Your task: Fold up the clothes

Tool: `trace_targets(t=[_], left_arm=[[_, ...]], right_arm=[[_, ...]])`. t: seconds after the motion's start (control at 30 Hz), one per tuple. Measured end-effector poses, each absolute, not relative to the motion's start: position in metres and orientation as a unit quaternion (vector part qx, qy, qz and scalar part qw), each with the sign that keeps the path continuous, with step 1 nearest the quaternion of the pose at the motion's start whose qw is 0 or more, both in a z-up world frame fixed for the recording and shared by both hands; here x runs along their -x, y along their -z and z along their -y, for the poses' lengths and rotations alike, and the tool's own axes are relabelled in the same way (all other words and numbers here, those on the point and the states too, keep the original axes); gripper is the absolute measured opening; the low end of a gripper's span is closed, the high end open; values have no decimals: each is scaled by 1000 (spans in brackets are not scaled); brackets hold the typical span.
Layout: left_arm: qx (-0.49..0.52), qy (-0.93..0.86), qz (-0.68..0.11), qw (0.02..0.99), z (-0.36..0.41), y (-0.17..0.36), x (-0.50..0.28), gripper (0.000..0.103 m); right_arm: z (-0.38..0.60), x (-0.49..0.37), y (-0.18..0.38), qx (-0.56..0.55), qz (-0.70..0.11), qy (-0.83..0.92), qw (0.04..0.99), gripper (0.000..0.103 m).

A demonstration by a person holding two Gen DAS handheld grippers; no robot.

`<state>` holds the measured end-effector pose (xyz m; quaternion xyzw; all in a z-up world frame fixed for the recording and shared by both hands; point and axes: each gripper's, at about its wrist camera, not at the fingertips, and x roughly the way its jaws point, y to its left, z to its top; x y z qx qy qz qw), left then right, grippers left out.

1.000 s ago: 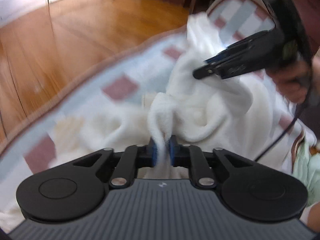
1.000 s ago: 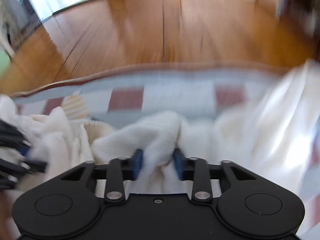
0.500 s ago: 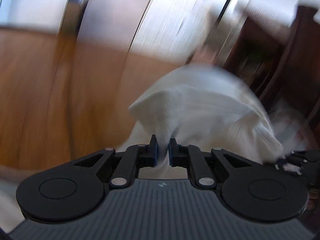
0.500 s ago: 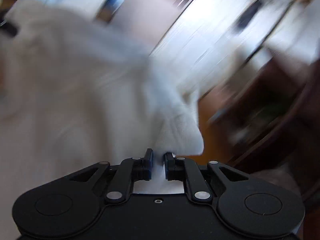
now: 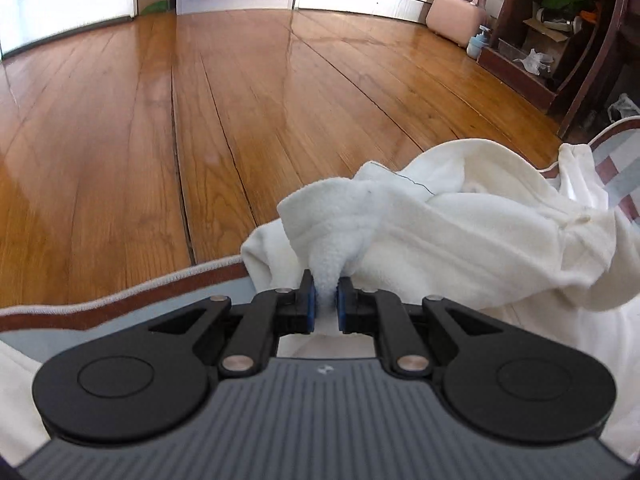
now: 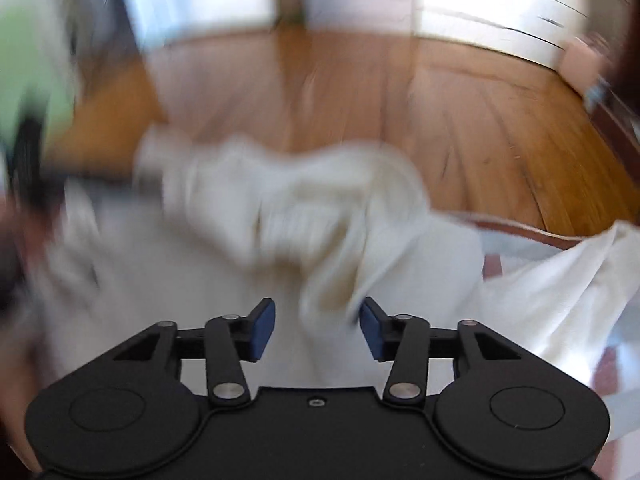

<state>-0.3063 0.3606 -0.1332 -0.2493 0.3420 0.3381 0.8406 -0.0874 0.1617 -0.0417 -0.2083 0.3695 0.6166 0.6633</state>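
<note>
In the left view, our left gripper (image 5: 325,307) pinched a fold of the white garment (image 5: 460,232) over the checked cloth's edge (image 5: 120,304). In the blurred right view, our right gripper (image 6: 318,330) had just opened, garment (image 6: 304,208) loose between its fingers.

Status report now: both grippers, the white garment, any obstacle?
Left gripper shut on white garment. Right gripper jaws just opened, pads clear of cloth. Garment bunched on mat. No obstacle seen.

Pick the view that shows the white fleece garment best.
Left wrist: the white fleece garment is sharp, its pile, seam and loose thread visible, a fold pinched in the left hand-held gripper. Right wrist shows it motion-blurred, beyond the open right hand-held gripper.
</note>
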Motion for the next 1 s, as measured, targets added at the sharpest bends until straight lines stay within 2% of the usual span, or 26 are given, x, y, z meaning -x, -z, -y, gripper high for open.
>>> trace_targets(t=[0.1,0.2,0.27,0.4,0.43,0.53,0.57,0.67,0.77,0.83,0.9,1.0], left_arm=[[277,-324,-342,837,-367,138,307,9],[400,-263,-334,812,-386,157,316,9],[426,-251,-338,800,-391,168,318,9],[370,-282,-344,816,-383,159,313,9],[355,-286,-338,823,-382,154,313,9],[296,-314,-291,854,-385,130,329,9],[282,-325,-271,861,-386,121,338,9],[294,-351,-224,860,-390,109,364,9],[320,-346,-245,847,-387,120,366,9],[321,-340,-273,840,-381,128,360,9],[318,-327,-305,836,-372,136,351,9],[319,-287,-356,830,-361,152,340,10]], right_arm=[[-165,59,30,100,-412,-607,672,53],[-179,25,51,81,-475,-532,696,53],[-184,16,70,71,-518,-480,705,54],[-193,9,102,38,-566,-465,680,53],[-200,9,108,45,-566,-472,674,48],[-220,6,113,70,-573,-485,657,17],[-225,4,108,74,-564,-486,663,10],[-224,7,60,96,-477,-479,731,7],[-188,52,-11,160,-280,-444,836,5],[-173,82,-30,235,-177,-398,869,5],[-170,80,-8,289,-174,-345,876,5],[-164,47,47,275,-276,-301,871,5]])
